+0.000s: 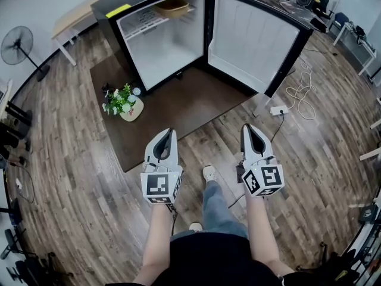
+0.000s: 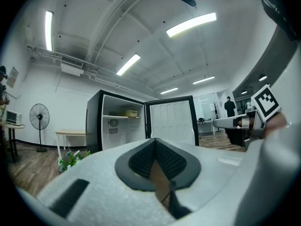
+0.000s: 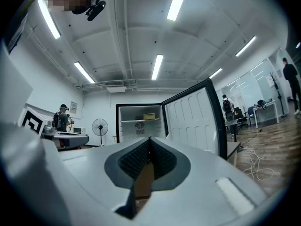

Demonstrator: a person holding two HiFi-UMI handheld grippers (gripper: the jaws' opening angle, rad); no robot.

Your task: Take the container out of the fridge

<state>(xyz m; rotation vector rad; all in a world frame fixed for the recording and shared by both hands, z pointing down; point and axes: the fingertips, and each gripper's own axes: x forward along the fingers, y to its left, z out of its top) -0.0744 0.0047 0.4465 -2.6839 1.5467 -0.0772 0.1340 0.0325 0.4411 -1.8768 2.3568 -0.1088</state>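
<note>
Container (image 1: 173, 6) contents too small to tell, person's torso (image 1: 208, 261) cut by edge

We see a wood-plank floor (image 1: 71, 177) filling the head view, with a dark mat (image 1: 178, 109) at centre and a potted plant (image 1: 122, 100) near the mat's left edge. Upper left — a standing fan (image 1: 16, 45) and a pale table (image 1: 74, 18); a white cable (image 1: 300, 91) coils at right. In the gripper views we note white walls (image 2: 33, 91) and ceiling strip lights (image 3: 157, 66).
</note>
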